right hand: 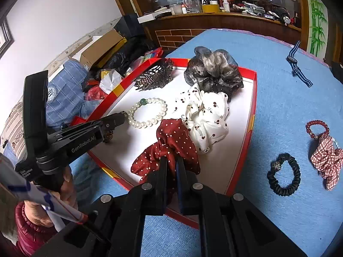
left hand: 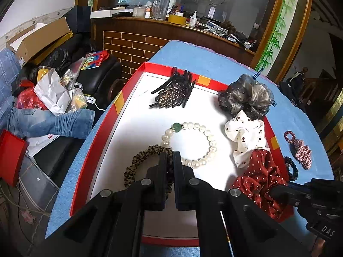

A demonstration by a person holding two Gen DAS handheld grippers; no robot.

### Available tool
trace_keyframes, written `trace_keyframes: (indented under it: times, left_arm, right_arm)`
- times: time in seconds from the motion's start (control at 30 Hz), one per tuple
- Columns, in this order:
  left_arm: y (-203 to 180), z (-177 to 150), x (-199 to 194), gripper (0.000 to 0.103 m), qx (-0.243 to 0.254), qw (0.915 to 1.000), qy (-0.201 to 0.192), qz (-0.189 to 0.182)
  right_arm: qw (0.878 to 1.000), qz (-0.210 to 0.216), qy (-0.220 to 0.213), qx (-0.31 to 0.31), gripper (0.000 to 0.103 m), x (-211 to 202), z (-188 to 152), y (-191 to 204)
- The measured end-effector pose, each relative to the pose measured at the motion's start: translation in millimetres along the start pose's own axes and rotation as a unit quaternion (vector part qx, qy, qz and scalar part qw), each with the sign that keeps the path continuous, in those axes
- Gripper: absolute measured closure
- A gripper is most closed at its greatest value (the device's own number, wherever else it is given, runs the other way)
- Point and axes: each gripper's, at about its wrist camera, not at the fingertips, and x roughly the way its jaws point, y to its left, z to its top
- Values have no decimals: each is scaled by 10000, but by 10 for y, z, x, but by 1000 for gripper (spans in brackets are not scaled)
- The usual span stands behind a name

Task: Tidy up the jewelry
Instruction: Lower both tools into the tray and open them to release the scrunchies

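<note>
Where only the right view shows a striped band (right hand: 299,66), left tool (left hand: 169,157) clamps leopard scrunchie (left hand: 137,162), right tool (right hand: 172,160) clamps red scrunchie (right hand: 171,141).

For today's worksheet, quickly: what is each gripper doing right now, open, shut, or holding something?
Left gripper: shut on the leopard-print scrunchie, over the red tray.
Right gripper: shut on the red polka-dot scrunchie.

A worktop (right hand: 278,111) covered in blue cloth carries a red-rimmed tray (right hand: 254,98) toward nine o'clock. Lying straight on the cloth in the right wrist view: a striped band (right hand: 297,68) at one o'clock, a red checked scrunchie (right hand: 325,160) at three, a black scrunchie (right hand: 284,174) at four.
</note>
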Motion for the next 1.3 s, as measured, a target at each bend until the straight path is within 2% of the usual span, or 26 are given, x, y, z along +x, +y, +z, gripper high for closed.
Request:
trace_keyframes:
  times: [0.7, 0.97, 1.0, 1.1, 1.3]
  left_arm:
    - [103, 122, 191, 98, -26, 9999, 105, 134]
    - [72, 115, 162, 96, 37, 9998, 44, 189]
    - [72, 114, 159, 93, 22, 9998, 49, 196]
    - [82, 114, 125, 70, -20, 9997, -5, 229]
    - [32, 125, 25, 68, 34, 9997, -92, 228]
  right_arm:
    - [9992, -317, 74, 245, 94, 243, 223, -130]
    - [9993, -349, 15, 130, 88, 193, 218, -76]
    - [9993, -343, 16, 131, 86, 182, 216, -72]
    - [9996, -245, 3, 150, 77, 138, 210, -76]
    - [9998, -153, -93, 126, 77, 10, 187, -65]
